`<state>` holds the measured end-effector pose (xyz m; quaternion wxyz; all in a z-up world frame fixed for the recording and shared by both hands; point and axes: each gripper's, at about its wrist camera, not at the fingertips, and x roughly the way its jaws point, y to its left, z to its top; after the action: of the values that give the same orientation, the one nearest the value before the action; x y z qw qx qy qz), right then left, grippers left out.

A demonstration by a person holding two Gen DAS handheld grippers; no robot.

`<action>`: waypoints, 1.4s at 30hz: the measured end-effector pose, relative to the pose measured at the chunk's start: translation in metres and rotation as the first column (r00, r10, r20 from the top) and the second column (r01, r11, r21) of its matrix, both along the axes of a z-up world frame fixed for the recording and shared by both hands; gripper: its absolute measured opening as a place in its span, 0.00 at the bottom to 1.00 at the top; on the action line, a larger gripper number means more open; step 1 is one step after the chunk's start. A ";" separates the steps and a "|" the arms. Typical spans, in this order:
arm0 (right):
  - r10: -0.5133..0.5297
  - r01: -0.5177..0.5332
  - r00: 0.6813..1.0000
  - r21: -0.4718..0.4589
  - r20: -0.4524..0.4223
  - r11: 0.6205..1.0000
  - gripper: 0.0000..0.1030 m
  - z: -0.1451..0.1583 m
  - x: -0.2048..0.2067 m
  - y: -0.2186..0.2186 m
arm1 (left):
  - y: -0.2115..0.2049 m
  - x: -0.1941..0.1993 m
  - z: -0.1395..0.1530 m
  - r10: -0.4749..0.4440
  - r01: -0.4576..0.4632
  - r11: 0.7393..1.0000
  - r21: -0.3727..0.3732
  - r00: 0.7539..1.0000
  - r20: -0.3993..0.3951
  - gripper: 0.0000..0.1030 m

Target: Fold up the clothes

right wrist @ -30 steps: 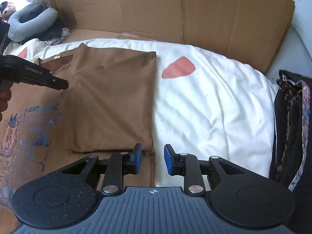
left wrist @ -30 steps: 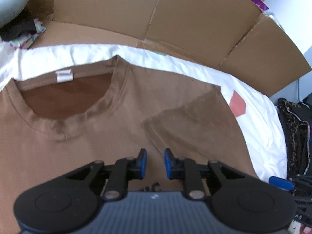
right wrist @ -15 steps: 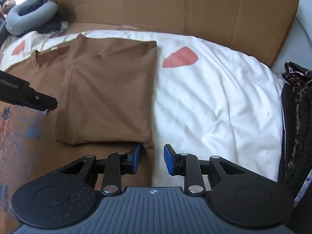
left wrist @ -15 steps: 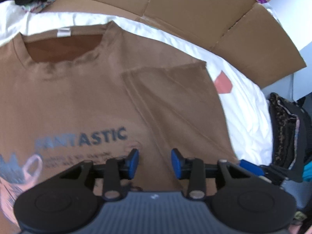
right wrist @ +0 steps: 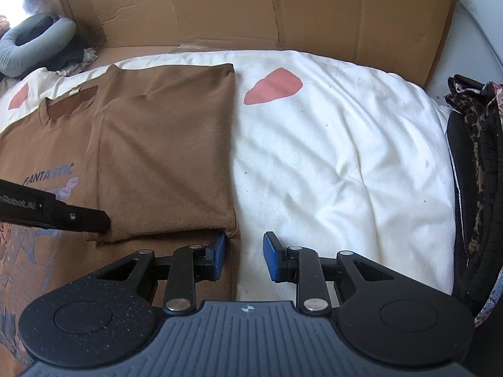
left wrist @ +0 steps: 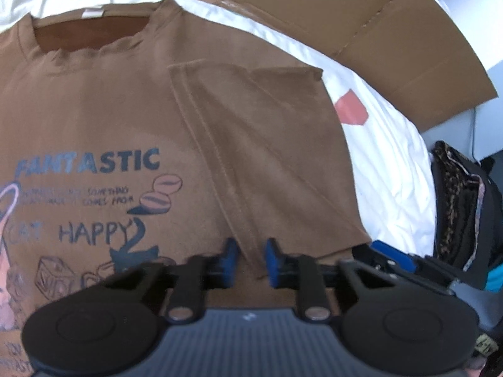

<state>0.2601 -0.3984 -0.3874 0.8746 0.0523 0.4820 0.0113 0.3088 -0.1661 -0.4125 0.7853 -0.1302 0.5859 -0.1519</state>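
Note:
A brown T-shirt (left wrist: 110, 119) with a "FANTASTIC" print lies flat on a white sheet (right wrist: 339, 157), collar away from me. Its right sleeve and side panel (left wrist: 267, 157) are folded inward over the front. My left gripper (left wrist: 250, 262) hovers open over the lower edge of that folded panel, holding nothing. My right gripper (right wrist: 243, 259) is open at the shirt's right fold edge (right wrist: 234, 157), its left finger (right wrist: 217, 256) over the brown T-shirt (right wrist: 163, 144) and its right finger over the sheet. The left gripper's finger (right wrist: 81, 220) shows as a black bar at the left of the right wrist view.
Cardboard panels (right wrist: 283, 9) stand behind the bed. A dark patterned garment pile (right wrist: 478, 182) sits at the right edge. A grey neck pillow (right wrist: 31, 40) and loose clothes lie at the far left. Red patches (right wrist: 273, 89) mark the sheet.
Both grippers have drawn back toward the shirt's lower part; the left view now shows the chest print and the folded panel's lower edge. Both jaws have opened wider.

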 end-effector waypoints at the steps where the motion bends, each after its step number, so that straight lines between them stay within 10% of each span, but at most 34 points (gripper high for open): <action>1: -0.006 0.006 1.000 0.005 -0.001 1.000 0.31 0.000 0.000 -0.001 | 0.000 -0.001 -0.001 0.003 -0.003 1.000 -0.002 1.000 -0.005 0.08; 25: -0.044 0.040 0.998 0.098 0.045 0.994 0.23 0.028 -0.004 -0.010 | 0.011 -0.010 0.025 -0.121 0.122 0.982 0.143 0.992 -0.019 0.12; 33: -0.008 0.008 1.000 0.071 0.001 0.997 0.23 0.011 0.018 0.001 | 0.053 0.005 0.077 -0.150 0.139 0.967 0.214 0.988 0.034 0.33; 42: -0.052 0.056 0.998 0.112 -0.041 0.992 0.23 -0.002 0.011 -0.009 | 0.137 0.029 0.151 -0.111 0.064 0.929 0.364 0.988 0.109 0.35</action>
<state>0.2710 -0.4077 -0.3895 0.8609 0.1149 0.4954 0.0141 0.3382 -0.0291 -0.2616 0.8242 0.0518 0.5575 -0.0851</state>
